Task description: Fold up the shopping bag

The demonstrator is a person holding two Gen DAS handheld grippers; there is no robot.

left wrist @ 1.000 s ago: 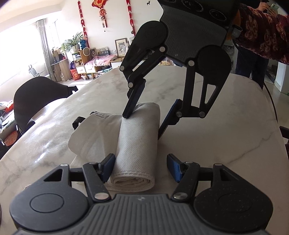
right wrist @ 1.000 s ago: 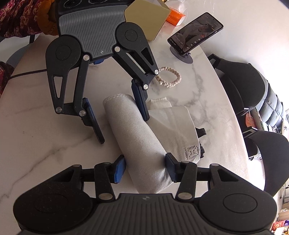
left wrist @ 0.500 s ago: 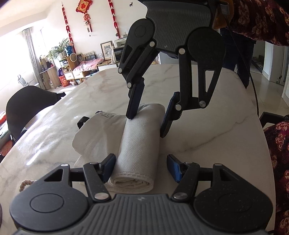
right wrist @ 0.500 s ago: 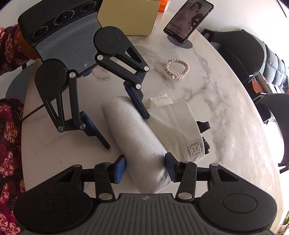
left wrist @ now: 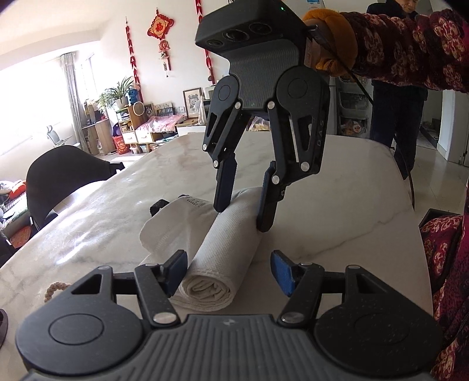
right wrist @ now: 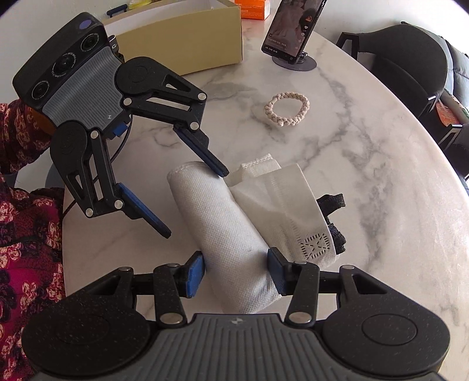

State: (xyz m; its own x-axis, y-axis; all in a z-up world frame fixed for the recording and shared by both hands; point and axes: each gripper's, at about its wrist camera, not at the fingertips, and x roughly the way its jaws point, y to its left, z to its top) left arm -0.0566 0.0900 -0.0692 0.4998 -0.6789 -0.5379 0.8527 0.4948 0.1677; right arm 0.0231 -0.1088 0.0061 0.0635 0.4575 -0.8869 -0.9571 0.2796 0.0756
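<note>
The white shopping bag (right wrist: 222, 222) lies on the marble table (right wrist: 366, 152), most of it rolled into a tube, with a flat flap (right wrist: 281, 205) and black handles (right wrist: 334, 217) to one side. My right gripper (right wrist: 236, 272) points steeply down over one end of the roll, both blue pads against its sides. From the left wrist view this right gripper (left wrist: 243, 214) straddles the roll's far end (left wrist: 243, 205). My left gripper (left wrist: 228, 271) stands open around the near end (left wrist: 208, 290): one pad is beside the cloth, the other well apart. In the right wrist view the left gripper (right wrist: 194, 202) has one fingertip on the roll.
A braided bracelet (right wrist: 287, 110), a phone on a stand (right wrist: 293, 26) and a tan box (right wrist: 181, 44) lie beyond the bag. Black chairs (right wrist: 410, 67) (left wrist: 67, 175) stand at the table's edge. A person (left wrist: 395, 117) stands past the far end. A patterned sleeve (left wrist: 410, 44) holds the right gripper.
The right gripper has rolled and tipped more steeply down over its end of the roll. The left gripper has shifted a little sideways. The bag stays put and neither jaw opening differs.
</note>
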